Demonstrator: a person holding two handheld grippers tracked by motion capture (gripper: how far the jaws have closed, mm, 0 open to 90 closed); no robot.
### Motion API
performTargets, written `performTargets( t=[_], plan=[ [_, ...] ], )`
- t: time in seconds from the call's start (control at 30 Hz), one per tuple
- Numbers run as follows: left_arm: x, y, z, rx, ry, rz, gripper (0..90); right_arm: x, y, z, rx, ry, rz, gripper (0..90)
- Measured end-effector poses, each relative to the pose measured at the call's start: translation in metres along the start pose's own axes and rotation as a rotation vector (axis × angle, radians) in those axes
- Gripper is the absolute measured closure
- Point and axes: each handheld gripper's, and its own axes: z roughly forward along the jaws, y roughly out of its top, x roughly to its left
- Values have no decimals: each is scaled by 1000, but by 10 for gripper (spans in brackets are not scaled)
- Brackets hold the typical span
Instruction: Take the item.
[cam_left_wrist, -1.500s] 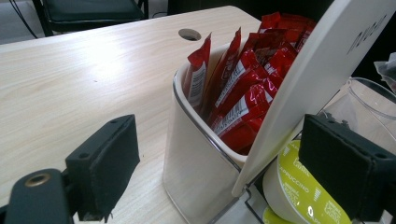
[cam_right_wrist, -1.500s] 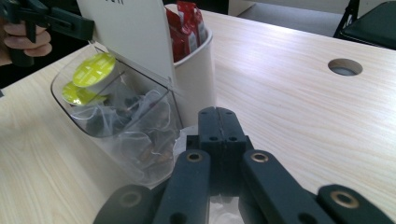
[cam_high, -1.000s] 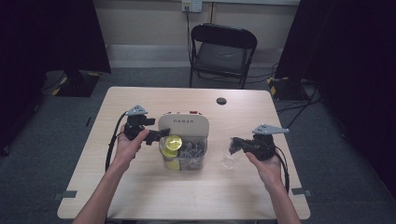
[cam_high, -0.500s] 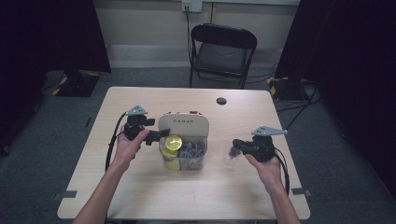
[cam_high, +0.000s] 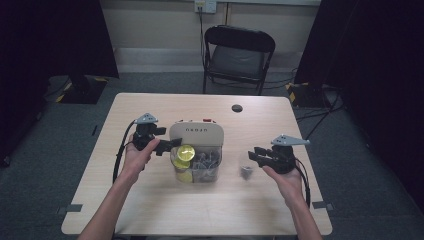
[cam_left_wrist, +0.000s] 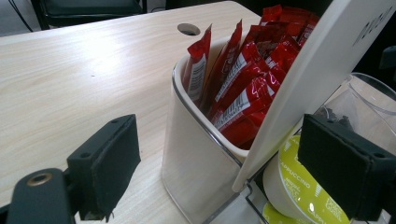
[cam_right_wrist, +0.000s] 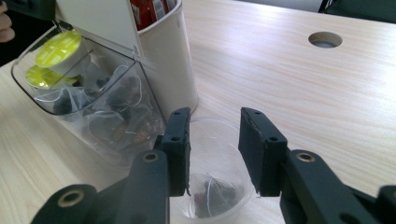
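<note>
Left gripper (cam_high: 167, 145), jaws wide, steadies the organiser (cam_high: 196, 150) at centre table while the right gripper (cam_high: 256, 156), jaws parted and empty, hangs at three o'clock of the cup (cam_right_wrist: 212, 175) with its tea bag; best advance level so both pads straddle the rim

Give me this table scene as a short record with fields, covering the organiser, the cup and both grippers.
organiser: white holder with a clear front bin, mid-table
back compartment: red sachets, standing upright
front bin: yellow-lidded capsules and tea bags
cup: clear plastic cup right of the organiser, a tea bag inside
left gripper: open, at the yellow capsules
right gripper: jaws apart on either side of the cup's rim
</note>
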Motion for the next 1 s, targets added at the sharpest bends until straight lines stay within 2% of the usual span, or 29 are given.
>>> performTargets(
  t=[0.23,0.33,0.53,0.7,1.0],
  plan=[
    [-1,0,0,6,9,3,128,0,-3,-15,-28,-20,13,588],
    [-2,0,0,5,5,2,135,-3,-8,-19,-23,-18,17,606],
    [-2,0,0,6,2,0,151,-9,-21,-26,-3,-48,25,582],
    [-2,0,-1,1,3,3,152,-16,-38,-30,43,-68,40,549],
    [-2,0,-2,-6,6,2,153,-32,-70,-29,131,-151,60,399]
  ],
)
